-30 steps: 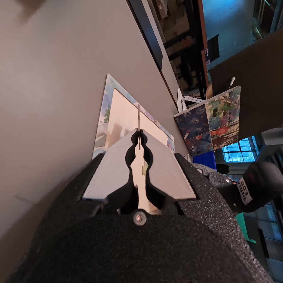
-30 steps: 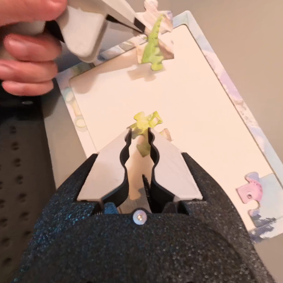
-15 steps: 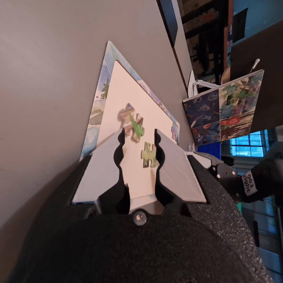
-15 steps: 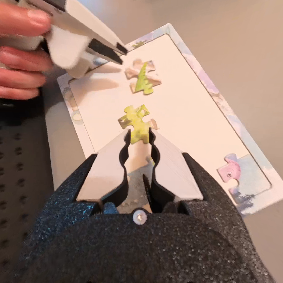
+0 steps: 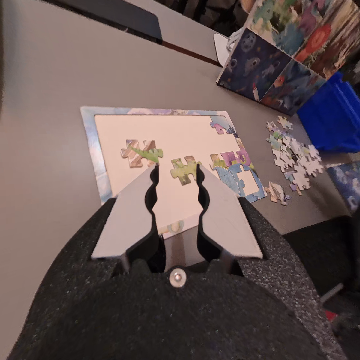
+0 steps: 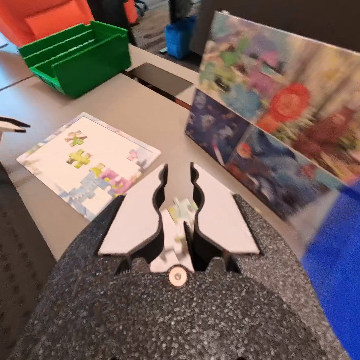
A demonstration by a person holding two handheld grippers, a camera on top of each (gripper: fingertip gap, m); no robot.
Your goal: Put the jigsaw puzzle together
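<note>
Release done: left gripper [image 5: 176, 167] fingers now wide apart, empty, backed off tray [image 5: 91, 140]; dinosaur piece [image 5: 142, 153] dropped loose at 10 o'clock. Right gripper [image 6: 178, 167] half open, empty (green piece [image 5: 184, 170] left mid-tray), swung toward pile [image 5: 294, 155] at 3 o'clock. Neither interlocked yet.

Each tool, the left tool [image 5: 176, 167] and the right tool [image 6: 178, 167], has a speckled black foam-like body, two pale grey wedge fingers edged with wavy black pads, and one silver screw at the base.
</note>
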